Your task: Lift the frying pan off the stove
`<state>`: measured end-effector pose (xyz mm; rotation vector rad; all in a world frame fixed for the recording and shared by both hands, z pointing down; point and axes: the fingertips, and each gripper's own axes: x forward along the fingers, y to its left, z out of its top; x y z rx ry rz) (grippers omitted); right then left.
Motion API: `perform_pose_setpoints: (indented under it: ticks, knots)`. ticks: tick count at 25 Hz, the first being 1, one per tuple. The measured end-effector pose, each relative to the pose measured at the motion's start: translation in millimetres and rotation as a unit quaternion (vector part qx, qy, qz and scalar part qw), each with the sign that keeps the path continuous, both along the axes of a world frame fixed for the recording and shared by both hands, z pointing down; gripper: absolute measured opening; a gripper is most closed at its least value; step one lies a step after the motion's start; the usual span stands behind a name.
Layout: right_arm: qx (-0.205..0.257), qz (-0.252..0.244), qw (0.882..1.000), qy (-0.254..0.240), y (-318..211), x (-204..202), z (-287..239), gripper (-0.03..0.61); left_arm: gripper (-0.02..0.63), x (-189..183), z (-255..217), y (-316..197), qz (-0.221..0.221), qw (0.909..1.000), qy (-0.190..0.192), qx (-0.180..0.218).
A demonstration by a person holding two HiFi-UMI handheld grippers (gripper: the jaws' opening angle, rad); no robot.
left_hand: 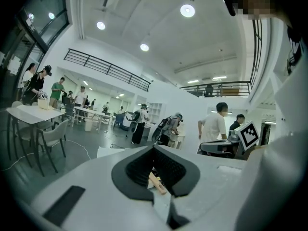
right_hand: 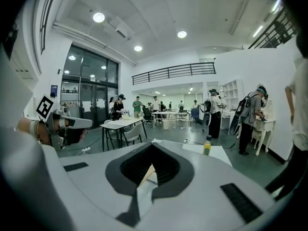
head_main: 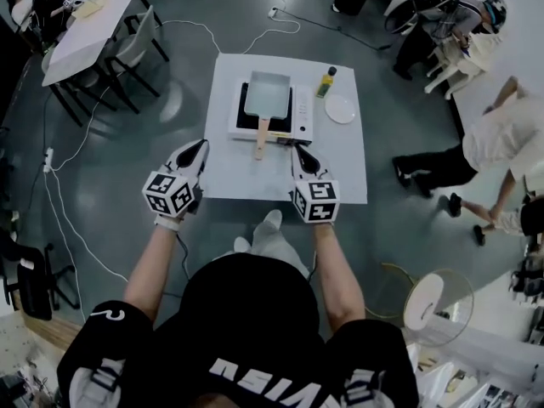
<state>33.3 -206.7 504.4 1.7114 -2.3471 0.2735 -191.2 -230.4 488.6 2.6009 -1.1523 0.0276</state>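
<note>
Grey frying pan [head_main: 267, 94] on stove [head_main: 303, 114], just ahead of both closed jaws

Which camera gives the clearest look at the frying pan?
The head view: it shows the whole frying pan from above, sitting on the stove, wooden handle toward the person. The left gripper view and right gripper view each catch only a tan sliver, likely that handle, beyond their jaws.

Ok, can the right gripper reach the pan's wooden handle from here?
Probably yes: the wooden handle juts out just left of the right gripper, with only bare table between them; its shut jaws must open first.
</note>
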Motion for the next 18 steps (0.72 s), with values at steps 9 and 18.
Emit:
perform_pose_setpoints:
  ticks: [9,18]
  knots:
    - [-0.009,-0.016,1.000,-0.007,-48.0,6.8,16.2,-0.005,-0.002,8.4,15.9,-34.9,-0.006,0.9999,-0.012,-0.010]
    - [-0.017,-0.018,1.000,-0.011,-100.0,23.5,26.2,-0.005,-0.002,36.0,30.3,-78.0,0.016,0.9996,-0.019,-0.016]
